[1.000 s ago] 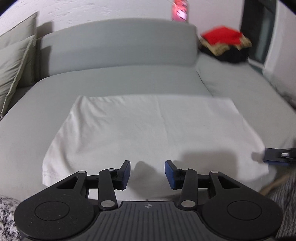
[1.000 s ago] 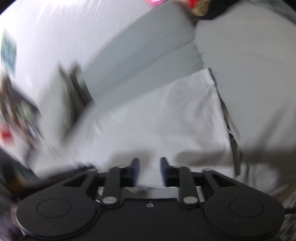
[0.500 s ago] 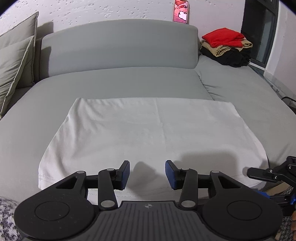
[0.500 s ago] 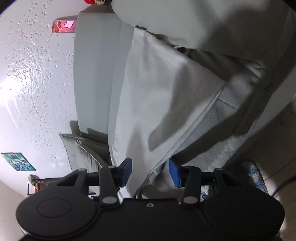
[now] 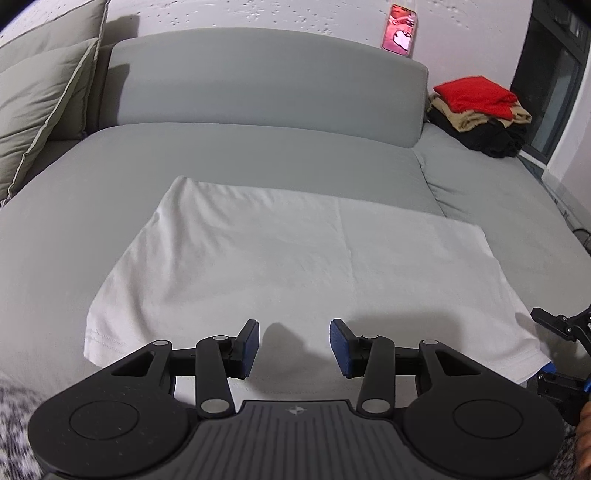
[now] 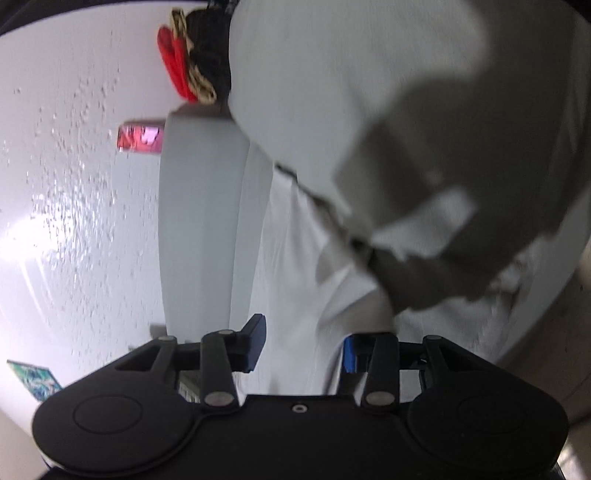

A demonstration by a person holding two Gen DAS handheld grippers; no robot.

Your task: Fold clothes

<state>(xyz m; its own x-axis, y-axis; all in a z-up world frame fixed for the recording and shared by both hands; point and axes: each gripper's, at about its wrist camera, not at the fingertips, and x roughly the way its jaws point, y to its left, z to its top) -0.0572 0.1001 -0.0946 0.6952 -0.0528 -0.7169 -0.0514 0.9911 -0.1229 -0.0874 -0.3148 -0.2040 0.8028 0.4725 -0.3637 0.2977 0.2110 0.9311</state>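
Note:
A white garment (image 5: 295,251) lies folded flat in a rectangle on the grey sofa (image 5: 258,155). My left gripper (image 5: 293,343) hovers open over the garment's near edge, nothing between its blue pads. At the garment's near right corner my right gripper (image 5: 561,347) is turned on its side. In the right wrist view the gripper (image 6: 301,339) has the garment's edge (image 6: 291,258) running between its fingers. Its jaws are closing, and the pads do not visibly press the cloth. That view is blurred.
A stack of folded clothes with a red one on top (image 5: 476,107) sits at the sofa's far right. A pink phone (image 5: 400,31) leans on the backrest top. Cushions (image 5: 40,110) stand at the left. A dark window (image 5: 554,74) is at the right.
My right gripper has rolled onto its side and sunk to the garment's near right corner, with the cloth edge now between its narrowing jaws. The left gripper has shifted slightly and stays open.

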